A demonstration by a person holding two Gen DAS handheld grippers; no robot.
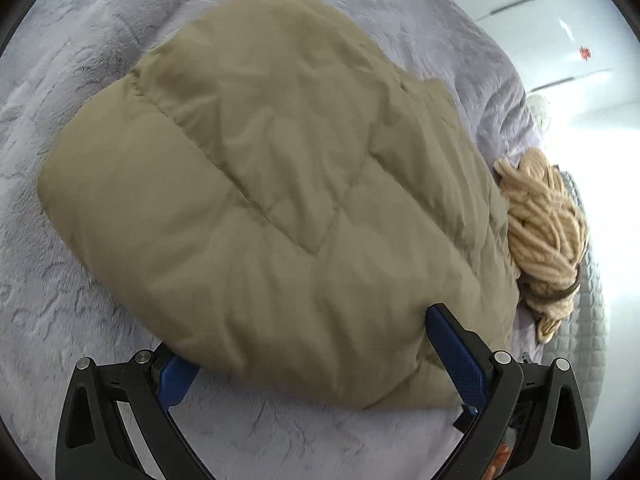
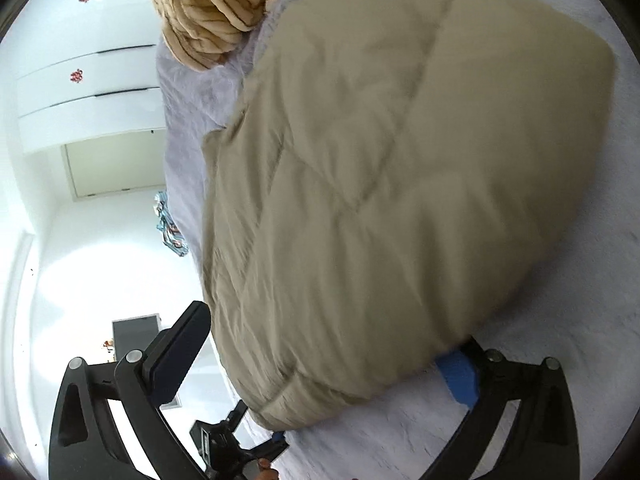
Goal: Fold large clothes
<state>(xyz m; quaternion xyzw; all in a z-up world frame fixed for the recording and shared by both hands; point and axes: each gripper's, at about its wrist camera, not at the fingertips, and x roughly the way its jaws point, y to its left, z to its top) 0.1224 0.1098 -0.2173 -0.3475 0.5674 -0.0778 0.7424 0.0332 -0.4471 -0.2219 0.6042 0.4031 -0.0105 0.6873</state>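
while the padded beige jacket lies folded into a thick bundle on the grey bed cover, both grippers sit wide apart at its near edge. the left gripper has its fingers spread on both sides of the hem, released, not pinching. the right gripper is the same, fingers parted around the other corner. the risk is that the puffy filling springs back, so the fold may open when nobody presses it. if the fingers close only on the top layer, the lower layers could slide out. the knitted throw lies just beside the jacket and could catch on it.
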